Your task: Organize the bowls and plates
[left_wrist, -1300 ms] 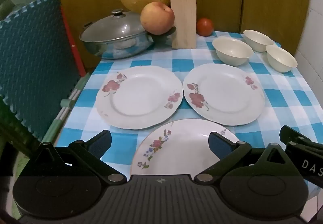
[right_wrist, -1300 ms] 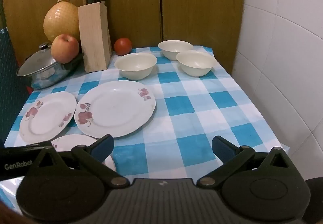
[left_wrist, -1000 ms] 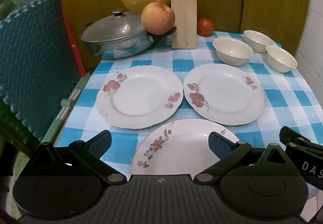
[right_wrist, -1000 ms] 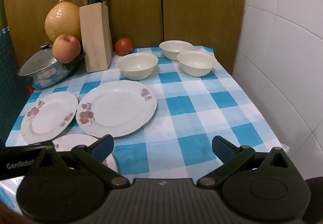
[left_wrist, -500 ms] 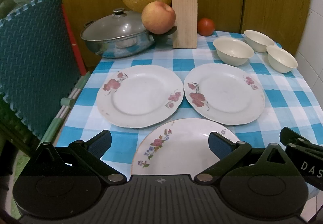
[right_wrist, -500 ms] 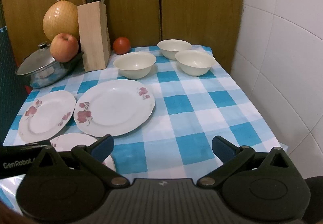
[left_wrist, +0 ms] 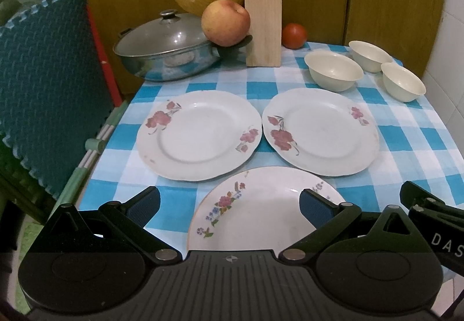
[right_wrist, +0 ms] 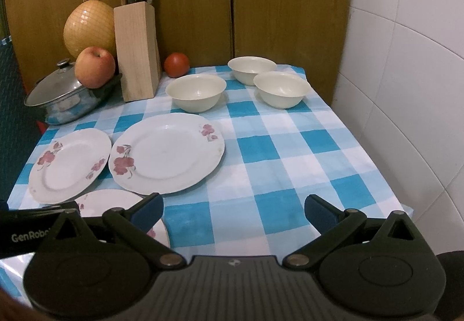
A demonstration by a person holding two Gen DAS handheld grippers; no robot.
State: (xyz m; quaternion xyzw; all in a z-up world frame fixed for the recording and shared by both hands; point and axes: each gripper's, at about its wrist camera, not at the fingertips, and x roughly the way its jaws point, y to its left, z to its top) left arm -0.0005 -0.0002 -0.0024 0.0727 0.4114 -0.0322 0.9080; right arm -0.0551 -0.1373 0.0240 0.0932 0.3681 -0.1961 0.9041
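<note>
L gripper [left_wrist: 229, 202] and R gripper [right_wrist: 234, 209] both spread wide, holding nothing, near table edge. Three plates [left_wrist: 199, 134] near-left on checked cloth [right_wrist: 290, 147]; three bowls [right_wrist: 195, 92] far-right, all apart.

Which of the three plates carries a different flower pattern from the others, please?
The nearest plate, below the left gripper: small multicoloured flowers; the other two show large red blooms.

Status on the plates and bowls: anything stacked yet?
Done: nothing. Three plates lie apart on the checked cloth: left plate, right plate, near plate. Three bowls stand unnested.
In hand: nothing; left gripper and right gripper are open, empty.
Left: stacking plates, nesting bowls.
</note>
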